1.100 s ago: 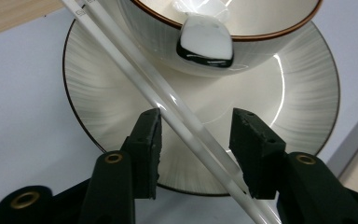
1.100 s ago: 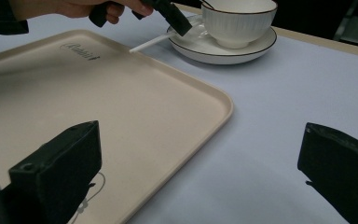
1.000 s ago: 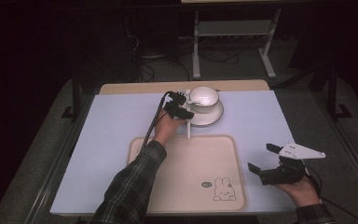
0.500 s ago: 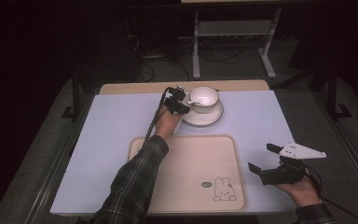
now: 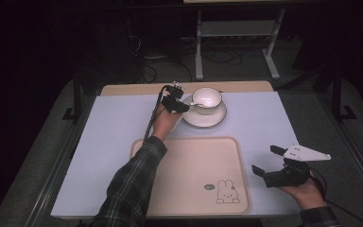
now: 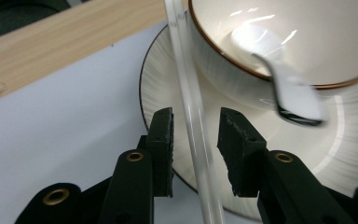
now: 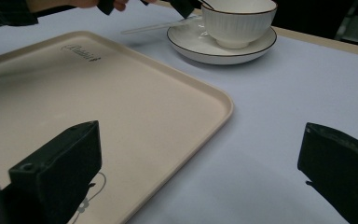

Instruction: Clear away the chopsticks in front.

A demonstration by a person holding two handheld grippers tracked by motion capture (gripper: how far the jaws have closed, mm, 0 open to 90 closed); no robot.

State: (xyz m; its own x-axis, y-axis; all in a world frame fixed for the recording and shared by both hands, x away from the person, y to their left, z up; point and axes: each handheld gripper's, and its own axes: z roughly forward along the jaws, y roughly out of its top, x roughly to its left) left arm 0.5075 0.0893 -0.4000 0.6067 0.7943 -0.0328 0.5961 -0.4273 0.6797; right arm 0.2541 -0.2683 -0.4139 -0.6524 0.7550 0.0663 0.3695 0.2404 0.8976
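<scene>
A white cup (image 5: pixel 207 100) with a brown rim stands on a white saucer (image 5: pixel 212 119) at the table's far middle. A metal spoon (image 6: pixel 289 88) rests inside it. My left gripper (image 5: pixel 181 107) is at the saucer's left edge. A clear thin rod (image 6: pixel 193 116) runs between its jaws with a small gap on each side, so the gripper is open. The rod (image 7: pixel 158 25) lies slanted from the table onto the saucer (image 7: pixel 200 49). My right gripper (image 5: pixel 264 159) hovers open and empty near the table's front right, beside the beige tray (image 5: pixel 189 165).
The tray (image 7: pixel 121 93) has a rabbit print (image 5: pixel 227 191) at its front right corner and holds nothing. A wooden strip (image 6: pixel 51 51) borders the table's far edge behind the saucer. Pale blue table surface (image 5: pixel 108 132) lies open on the left and right.
The left gripper shifted slightly up and left against the saucer. The rod that hung upright below it a second ago now lies slanted on the saucer's edge. The right gripper stayed still.
</scene>
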